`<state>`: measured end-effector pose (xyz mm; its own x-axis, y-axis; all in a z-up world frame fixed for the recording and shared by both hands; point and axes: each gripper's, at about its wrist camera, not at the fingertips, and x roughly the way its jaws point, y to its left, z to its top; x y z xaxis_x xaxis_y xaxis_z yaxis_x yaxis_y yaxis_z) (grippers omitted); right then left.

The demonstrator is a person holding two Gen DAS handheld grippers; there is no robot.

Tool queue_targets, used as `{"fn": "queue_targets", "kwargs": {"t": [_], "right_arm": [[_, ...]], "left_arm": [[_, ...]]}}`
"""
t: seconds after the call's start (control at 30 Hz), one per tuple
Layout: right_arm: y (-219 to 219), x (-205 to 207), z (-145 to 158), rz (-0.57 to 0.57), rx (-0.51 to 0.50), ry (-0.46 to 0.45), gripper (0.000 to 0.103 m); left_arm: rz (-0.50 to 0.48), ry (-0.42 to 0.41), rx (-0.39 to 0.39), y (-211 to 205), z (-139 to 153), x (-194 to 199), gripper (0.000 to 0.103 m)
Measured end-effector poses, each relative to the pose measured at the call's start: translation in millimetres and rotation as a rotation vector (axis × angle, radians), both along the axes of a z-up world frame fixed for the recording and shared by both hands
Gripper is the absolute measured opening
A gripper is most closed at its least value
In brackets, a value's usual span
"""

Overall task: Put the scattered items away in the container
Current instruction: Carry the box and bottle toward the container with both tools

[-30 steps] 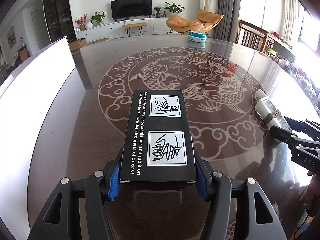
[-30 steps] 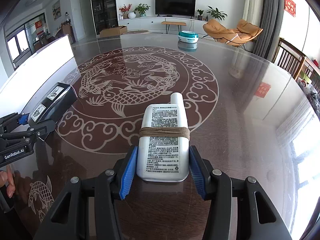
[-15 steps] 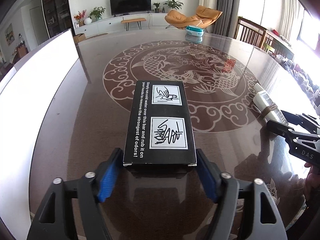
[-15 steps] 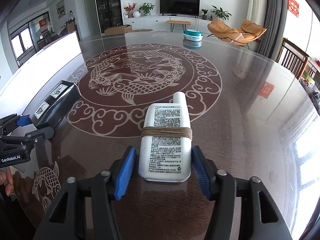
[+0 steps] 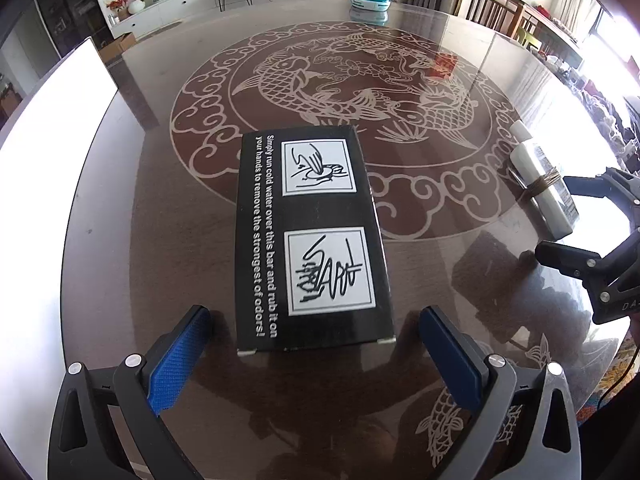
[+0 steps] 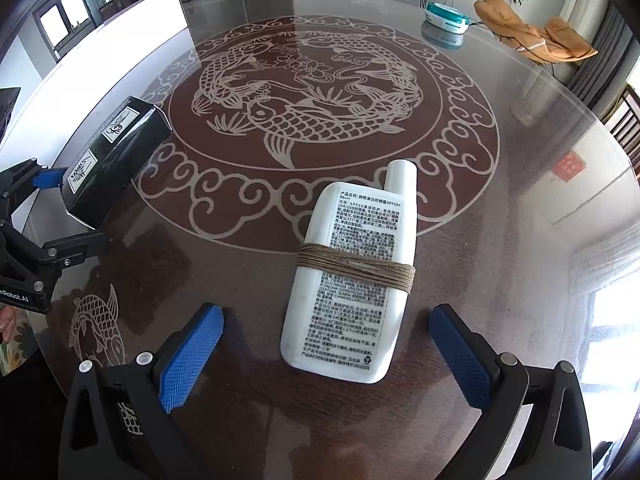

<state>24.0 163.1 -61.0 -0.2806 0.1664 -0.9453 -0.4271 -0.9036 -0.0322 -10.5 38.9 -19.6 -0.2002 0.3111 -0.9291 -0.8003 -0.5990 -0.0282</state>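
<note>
Here the left tool stands released, its blue pads spread wide on either side of the near end of a black box without touching it. Its jaws opened within the last second and stand wide now, with the box's near end lying loose between them. The box lies flat on the dark glossy worktop, its long side running away from the camera, printed face up with two white picture panels and a line of white text along one edge. Its far end reaches onto the ring of cloud scrolls that borders the carp pattern inlaid in the worktop.

The right tool is released as well; its jaws have just been opening, and the white bottle lies between the blue pads with clear gaps on both sides. The bottle rests flat, label up, slightly tilted so its cap points away and to the right, and a band of brown twine is wound around its middle.

In the right wrist view the black box sits off to the left, well apart from the bottle, with the left tool's dark frame around its near end. A teal and white object stands at the far edge of the worktop; it may be a lidded container, though it is too small to be sure. A bright white panel runs along the left side.
</note>
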Motion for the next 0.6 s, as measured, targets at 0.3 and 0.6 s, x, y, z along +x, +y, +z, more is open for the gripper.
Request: {"fn": "queue_targets", "kwargs": {"t": [0.3, 0.6], "right_arm": [[21, -26, -4, 0.021, -0.074, -0.178, 0.103], [35, -35, -3, -0.01, -0.089, -0.211, 0.103]], "left_arm": [[0.019, -0.014, -0.019, 31, 10, -6, 0.103], [0.036, 0.007, 0.005, 46, 19, -6, 0.103]]}}
